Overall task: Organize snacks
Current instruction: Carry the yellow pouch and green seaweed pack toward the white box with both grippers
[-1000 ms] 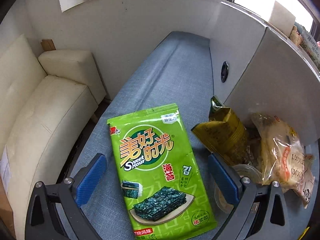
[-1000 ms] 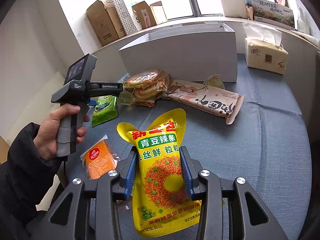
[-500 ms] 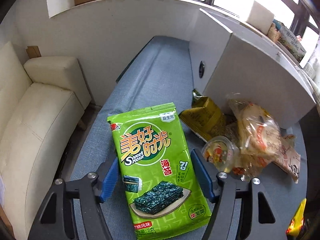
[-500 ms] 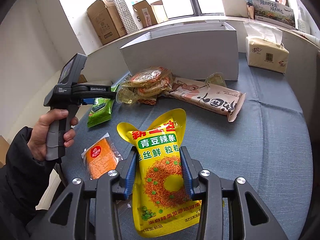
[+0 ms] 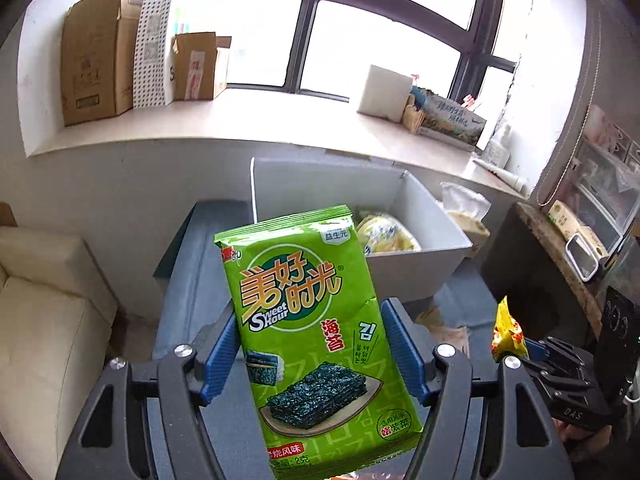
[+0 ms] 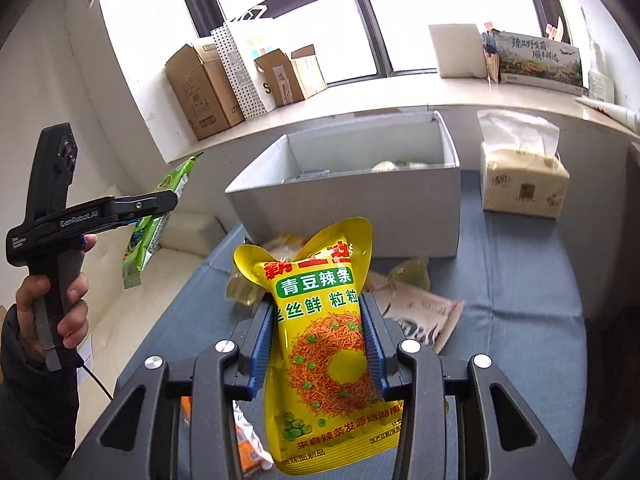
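My left gripper [image 5: 306, 344] is shut on a green seaweed snack bag [image 5: 308, 320] and holds it in the air, in front of the open white box [image 5: 416, 264]. That box holds a yellow packet [image 5: 386, 234]. My right gripper [image 6: 318, 340] is shut on a yellow pea-snack bag [image 6: 320, 344], also lifted above the blue-grey table [image 6: 520, 288]. In the right wrist view the left gripper [image 6: 168, 204] with the green bag [image 6: 154, 224] is at the left, near the white box [image 6: 352, 212].
Several snack packets [image 6: 416, 308] lie on the table in front of the box, and an orange packet [image 6: 248, 448] lies near me. A tissue pack [image 6: 520, 184] stands right of the box. A cream sofa [image 5: 44, 320] is at the left. Cardboard boxes [image 6: 200, 84] stand on the windowsill.
Both grippers have lifted their bags off the table and tilted up towards the white box. The left gripper closed on the green bag.
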`<action>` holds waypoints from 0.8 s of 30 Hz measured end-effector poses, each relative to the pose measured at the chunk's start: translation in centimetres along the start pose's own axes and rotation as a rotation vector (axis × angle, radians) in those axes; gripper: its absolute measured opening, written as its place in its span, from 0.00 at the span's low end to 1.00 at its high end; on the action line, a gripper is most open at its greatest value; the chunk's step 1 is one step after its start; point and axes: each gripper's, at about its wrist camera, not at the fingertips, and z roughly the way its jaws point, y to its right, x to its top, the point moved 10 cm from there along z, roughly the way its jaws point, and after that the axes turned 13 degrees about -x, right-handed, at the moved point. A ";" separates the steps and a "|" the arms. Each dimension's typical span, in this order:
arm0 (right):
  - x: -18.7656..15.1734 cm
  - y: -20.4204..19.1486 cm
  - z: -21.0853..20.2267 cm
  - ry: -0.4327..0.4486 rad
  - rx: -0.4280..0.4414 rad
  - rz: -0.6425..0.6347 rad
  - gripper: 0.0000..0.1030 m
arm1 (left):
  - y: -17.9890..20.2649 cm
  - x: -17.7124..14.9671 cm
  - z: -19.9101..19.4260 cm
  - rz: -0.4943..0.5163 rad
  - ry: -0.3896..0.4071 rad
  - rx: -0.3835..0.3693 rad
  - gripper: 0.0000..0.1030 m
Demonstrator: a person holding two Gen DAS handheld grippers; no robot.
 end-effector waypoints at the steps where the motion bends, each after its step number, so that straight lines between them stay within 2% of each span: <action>1: 1.4 0.2 0.1 0.013 -0.004 0.001 0.43 | 0.3 1.4 -0.1 0.015 0.014 -0.009 0.72; 6: 7.8 1.7 1.4 0.072 -0.033 0.050 0.43 | 2.1 7.0 1.7 0.098 0.055 -0.015 0.72; 8: 9.9 2.4 2.3 0.083 -0.026 0.089 0.43 | 2.2 8.7 2.9 0.133 0.056 -0.006 0.72; 10: 11.9 3.2 3.7 0.088 -0.061 0.094 0.43 | 2.3 9.8 4.3 0.146 0.038 -0.006 0.72; 13: 14.2 4.3 6.2 0.071 -0.078 0.115 0.43 | 1.7 10.5 7.3 0.167 0.004 0.036 0.72; 17: 16.4 5.7 8.8 0.050 -0.082 0.168 0.43 | 1.3 10.4 11.5 0.182 -0.049 0.033 0.72; 20: 17.9 6.3 10.4 0.056 -0.117 0.169 0.44 | 0.7 10.4 14.0 0.214 -0.074 0.089 0.72; 22: 18.9 6.9 11.4 0.053 -0.136 0.173 0.48 | 0.1 10.3 15.3 0.202 -0.093 0.089 0.74; 23: 19.2 7.0 11.9 0.038 -0.126 0.175 0.57 | -0.1 10.3 15.8 0.196 -0.103 0.083 0.78; 24: 19.4 6.9 12.4 0.019 -0.107 0.172 0.63 | -0.3 10.1 16.2 0.195 -0.117 0.078 0.91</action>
